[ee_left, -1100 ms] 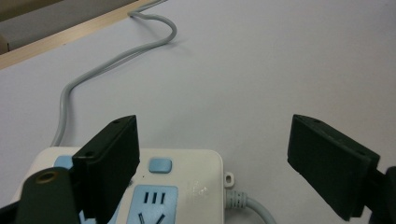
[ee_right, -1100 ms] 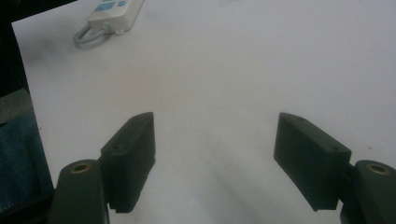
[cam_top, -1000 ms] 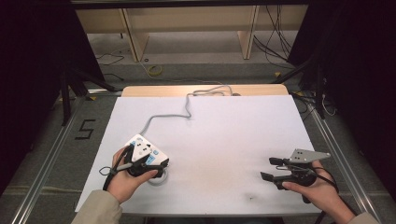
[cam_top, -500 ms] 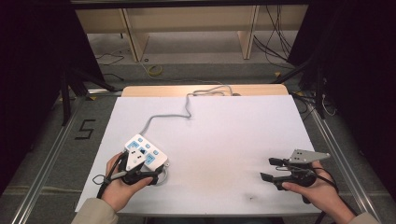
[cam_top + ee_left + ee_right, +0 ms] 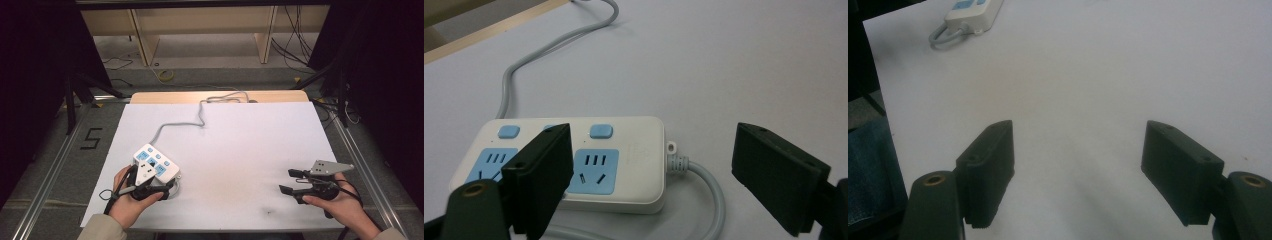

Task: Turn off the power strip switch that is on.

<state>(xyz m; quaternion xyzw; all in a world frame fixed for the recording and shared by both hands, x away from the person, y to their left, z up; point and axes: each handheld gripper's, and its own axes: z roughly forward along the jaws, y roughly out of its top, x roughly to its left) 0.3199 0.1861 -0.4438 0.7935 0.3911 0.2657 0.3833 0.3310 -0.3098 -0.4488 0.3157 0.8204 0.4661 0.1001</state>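
A white power strip (image 5: 156, 163) with blue sockets lies on the front left of the white table (image 5: 240, 145). Its grey cable (image 5: 200, 117) runs to the back edge and loops beside its near end. My left gripper (image 5: 159, 186) hovers open just in front of the strip. In the left gripper view the strip (image 5: 589, 165) lies flat between and beyond the wide-apart jaws of the left gripper (image 5: 649, 150), untouched, with the cable (image 5: 709, 180) leaving its right end. My right gripper (image 5: 286, 181) is open at the front right, over bare table (image 5: 1083, 75). The right gripper (image 5: 1078, 130) holds nothing, and the strip (image 5: 970, 12) lies far off.
A wooden strip (image 5: 165, 97) borders the table's far edge. Metal rails (image 5: 355, 150) run along both sides. A "5" mark (image 5: 91, 138) is on the floor at left. Wooden shelving (image 5: 200, 25) and floor cables (image 5: 290, 45) lie beyond the table.
My left gripper has drawn back toward the person, uncovering the power strip's top. The right gripper has stayed in place.
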